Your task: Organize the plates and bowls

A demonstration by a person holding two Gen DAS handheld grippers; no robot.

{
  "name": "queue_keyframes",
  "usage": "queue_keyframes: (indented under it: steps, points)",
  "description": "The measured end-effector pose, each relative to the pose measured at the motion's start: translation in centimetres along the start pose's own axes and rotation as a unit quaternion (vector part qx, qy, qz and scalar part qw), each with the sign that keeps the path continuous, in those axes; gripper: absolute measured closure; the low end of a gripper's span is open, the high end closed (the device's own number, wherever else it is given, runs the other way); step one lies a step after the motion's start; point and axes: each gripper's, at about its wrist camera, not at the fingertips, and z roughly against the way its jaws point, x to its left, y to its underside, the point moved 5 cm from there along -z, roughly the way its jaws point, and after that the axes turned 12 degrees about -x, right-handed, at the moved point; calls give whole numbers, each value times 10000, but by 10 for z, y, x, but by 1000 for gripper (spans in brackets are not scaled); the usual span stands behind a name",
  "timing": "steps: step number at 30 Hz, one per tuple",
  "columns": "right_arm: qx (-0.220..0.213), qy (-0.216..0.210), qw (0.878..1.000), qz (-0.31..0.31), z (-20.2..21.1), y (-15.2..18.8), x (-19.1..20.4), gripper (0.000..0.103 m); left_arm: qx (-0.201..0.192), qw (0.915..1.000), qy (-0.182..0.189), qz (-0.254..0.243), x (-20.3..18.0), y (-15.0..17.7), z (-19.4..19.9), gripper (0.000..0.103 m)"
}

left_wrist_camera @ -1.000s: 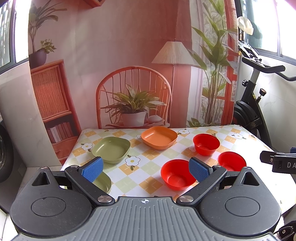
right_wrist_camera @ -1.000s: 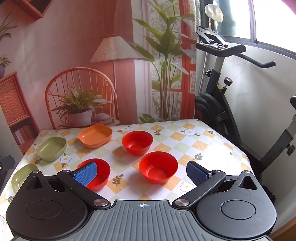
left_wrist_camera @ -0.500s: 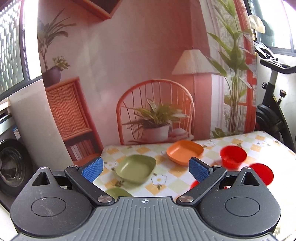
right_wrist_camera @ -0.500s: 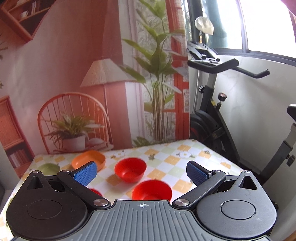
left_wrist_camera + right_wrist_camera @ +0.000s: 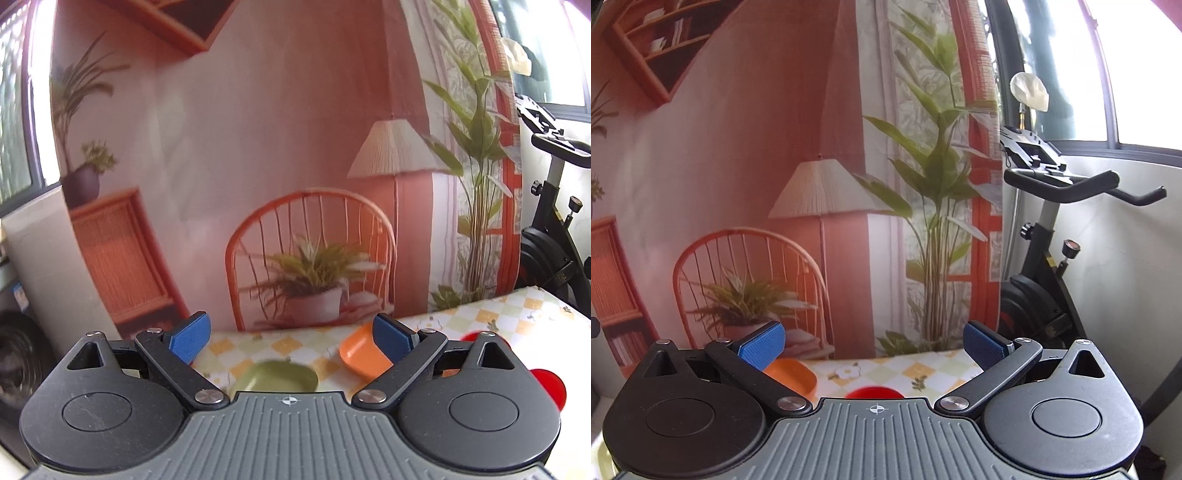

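**Q:** What is the largest item in both views?

**A:** The printed backdrop curtain showing a wicker chair, lamp and plants (image 5: 295, 166). It hangs directly behind the far edge of the table covered in a yellow-and-white checked floral cloth (image 5: 517, 317). The black exercise bike (image 5: 1045, 266) stands beside the table's right end, near the white wall.

**Q:** Where is the tableware?

**A:** All of it sits on the cloth, and the gripper bodies hide most of each piece. In the left wrist view, the olive-green rounded-square plastic dish (image 5: 277, 376) lies nearest, centred just above the gripper body. The orange rounded-square plastic dish (image 5: 360, 354) lies to its right, partly behind the right blue pad, apart from the green one. One red round plastic bowl (image 5: 550, 380) shows as a sliver at the right edge. In the right wrist view, another red round bowl (image 5: 873, 392) shows only its far rim.

**Q:** What is the jaw condition?

**A:** The left gripper (image 5: 291, 336) has its jaws spread wide with nothing between them. The right gripper (image 5: 873, 343) is likewise spread wide and empty.

**Q:** What clearance exists?

**A:** Bare cloth is visible between the dishes and toward the far right corner. The backdrop closes off the far edge.
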Motion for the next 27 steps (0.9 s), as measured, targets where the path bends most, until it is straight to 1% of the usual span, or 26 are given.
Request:
queue_keyframes:
  steps: [3,5,7,11,12,13,15,18,22,27]
  points:
    - [-134,-31,9999,-54,-15,-3,1,1,-220,9997,77,-26,-4,-13,-11,7]
    - [-172,-26,9998,-35,-26,1,1,1,-326,9993,156,14,-7,-14,-19,7]
    - [-128,-80,9999,-57,-36,11,2,1,-305,9992,245,70,-9,-12,-29,7]
    - [106,-144,9998,-112,-51,44,5,3,84,9993,354,129,-14,12,-51,7]
    - [164,-139,9997,-106,-54,53,6,5,234,9989,376,130,-15,21,-58,8]
    - [221,-138,9996,-107,-57,60,7,7,361,9984,402,133,-16,29,-63,11]
    - [403,-132,9990,-155,-63,78,10,8,606,9969,479,123,-17,43,-73,14]
    - [624,-217,9976,-225,-70,97,16,12,893,9947,499,123,-11,65,-87,15]
    - [705,-265,9971,-122,-76,111,25,13,1066,9929,473,234,1,83,-99,17]
    - [897,-300,9953,-197,-84,124,30,16,1181,9900,666,397,3,98,-108,17]
